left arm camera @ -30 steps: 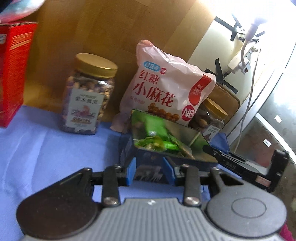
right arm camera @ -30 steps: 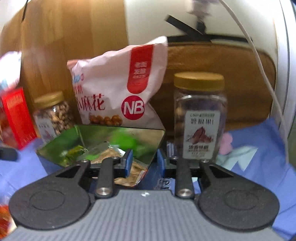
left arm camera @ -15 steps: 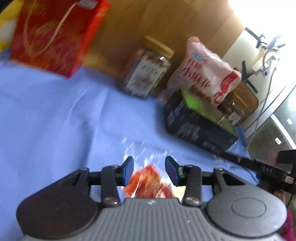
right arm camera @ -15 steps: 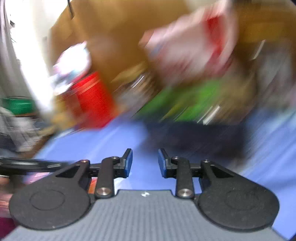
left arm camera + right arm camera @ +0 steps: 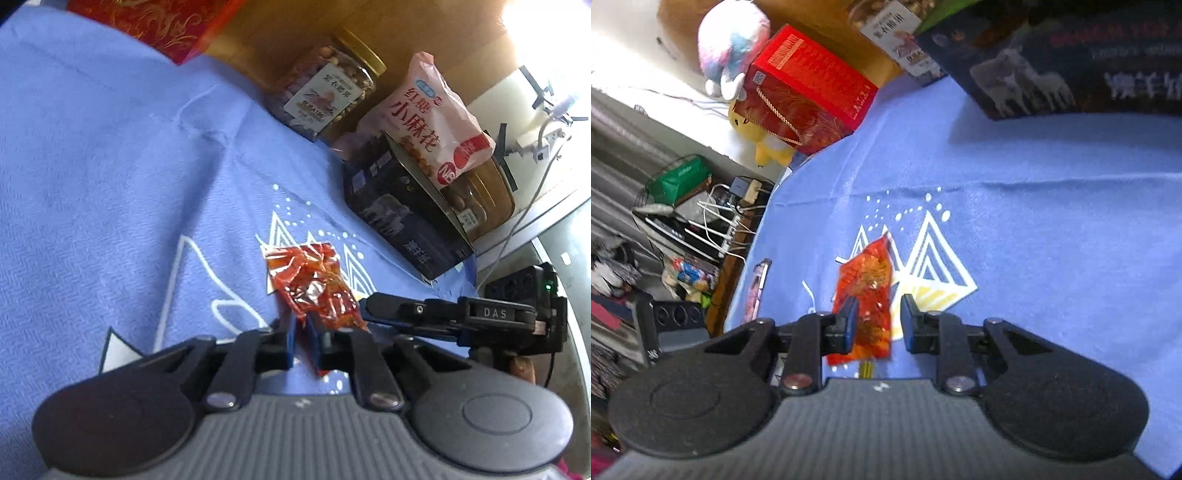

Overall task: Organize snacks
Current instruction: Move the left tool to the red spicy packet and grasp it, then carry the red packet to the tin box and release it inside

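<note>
The red snack packet lies crinkled on the blue cloth, low in the centre of the left wrist view, over the white triangle print. My left gripper is now clenched on the packet's near end; half a second ago its jaws stood apart above the packet, so the grasp has only just been made. In the right wrist view the same packet sits between the fingers of my right gripper, whose jaws are closing but do not yet press it: the right-hand finger stands clear of the wrapper. That gripper also enters the left wrist view from the lower right.

Both views have swung away from the dark open box, which a second ago filled the foreground and now sits at the right of the left wrist view, touching the pink bag. A nut jar and a red gift box stand farther back, upper centre and upper left. I judge that a fresh pick has begun, the packet probably bound for the box.
</note>
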`<state>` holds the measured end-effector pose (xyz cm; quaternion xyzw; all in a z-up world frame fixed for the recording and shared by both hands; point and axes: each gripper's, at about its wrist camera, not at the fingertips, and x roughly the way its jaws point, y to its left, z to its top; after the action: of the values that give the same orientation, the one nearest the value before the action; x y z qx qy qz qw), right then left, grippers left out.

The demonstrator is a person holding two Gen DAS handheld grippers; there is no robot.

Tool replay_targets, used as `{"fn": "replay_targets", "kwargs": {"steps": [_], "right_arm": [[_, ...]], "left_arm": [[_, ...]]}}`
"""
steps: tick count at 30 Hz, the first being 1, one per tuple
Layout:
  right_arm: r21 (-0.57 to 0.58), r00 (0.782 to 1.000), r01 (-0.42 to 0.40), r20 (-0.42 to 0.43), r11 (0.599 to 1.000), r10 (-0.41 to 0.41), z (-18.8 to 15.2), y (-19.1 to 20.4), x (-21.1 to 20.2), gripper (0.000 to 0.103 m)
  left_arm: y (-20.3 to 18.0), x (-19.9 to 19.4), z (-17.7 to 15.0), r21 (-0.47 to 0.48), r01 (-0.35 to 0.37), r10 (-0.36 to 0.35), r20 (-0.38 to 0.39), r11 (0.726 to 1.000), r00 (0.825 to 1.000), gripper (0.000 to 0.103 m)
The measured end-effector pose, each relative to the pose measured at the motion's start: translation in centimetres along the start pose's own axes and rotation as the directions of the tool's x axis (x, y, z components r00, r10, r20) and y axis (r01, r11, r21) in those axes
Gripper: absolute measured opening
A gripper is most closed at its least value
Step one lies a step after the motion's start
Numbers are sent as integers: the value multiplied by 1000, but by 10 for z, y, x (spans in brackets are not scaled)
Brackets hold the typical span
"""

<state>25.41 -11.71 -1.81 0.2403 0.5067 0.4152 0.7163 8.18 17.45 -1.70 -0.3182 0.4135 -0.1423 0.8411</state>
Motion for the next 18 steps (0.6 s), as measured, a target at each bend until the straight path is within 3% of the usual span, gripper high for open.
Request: {"fn": "replay_targets", "kwargs": {"steps": [7, 11, 15, 18], "right_arm": [[41, 999, -45, -13, 998, 46, -1, 3, 8, 28], [-34, 1000, -21, -8, 999, 20, -9, 16, 13, 19], [-4, 997, -71, 32, 997, 71, -10, 14, 4, 14], [57, 991, -112, 84, 992, 107, -13, 1, -8, 13]], "left_arm": [[1, 0, 0, 6, 9, -9, 4, 1000, 1000, 10], [4, -1, 0, -7, 31, -31, 4, 999, 1000, 13], [4, -6, 0, -31, 123, -123, 2, 992, 992, 52], [-4, -8, 1, -7, 103, -103, 21, 995, 994, 58]]}}
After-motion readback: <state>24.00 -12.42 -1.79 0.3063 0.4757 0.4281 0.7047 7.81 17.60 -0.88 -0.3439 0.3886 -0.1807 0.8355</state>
